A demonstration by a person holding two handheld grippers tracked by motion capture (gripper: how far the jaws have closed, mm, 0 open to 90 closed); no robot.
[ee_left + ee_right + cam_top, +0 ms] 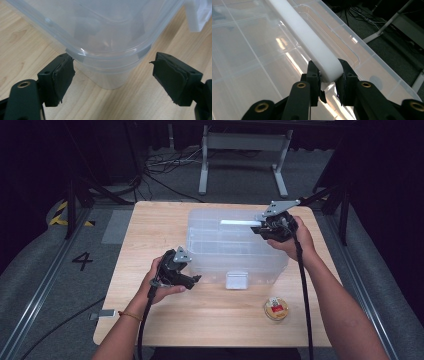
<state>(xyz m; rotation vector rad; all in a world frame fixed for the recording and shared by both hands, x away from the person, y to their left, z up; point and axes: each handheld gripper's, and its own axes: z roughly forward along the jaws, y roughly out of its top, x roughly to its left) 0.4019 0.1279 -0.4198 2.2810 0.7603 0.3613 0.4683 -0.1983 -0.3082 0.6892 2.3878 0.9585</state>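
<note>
Clear plastic storage box (pixel 227 245) sat lidded mid-worktop (pixel 150 225); right gripper (pixel 327 82) had its jaws clenched on the white lid handle (pixel 307 37), left gripper (pixel 113 75) released, jaws straddling a near corner ungripped; white front latch (pixel 236 280) seemingly unclipped, lifting judged still ahead.

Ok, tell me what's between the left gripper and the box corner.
Nothing visible. The left gripper has its jaws open around the box corner, one pad at the rim, the other apart.
</note>
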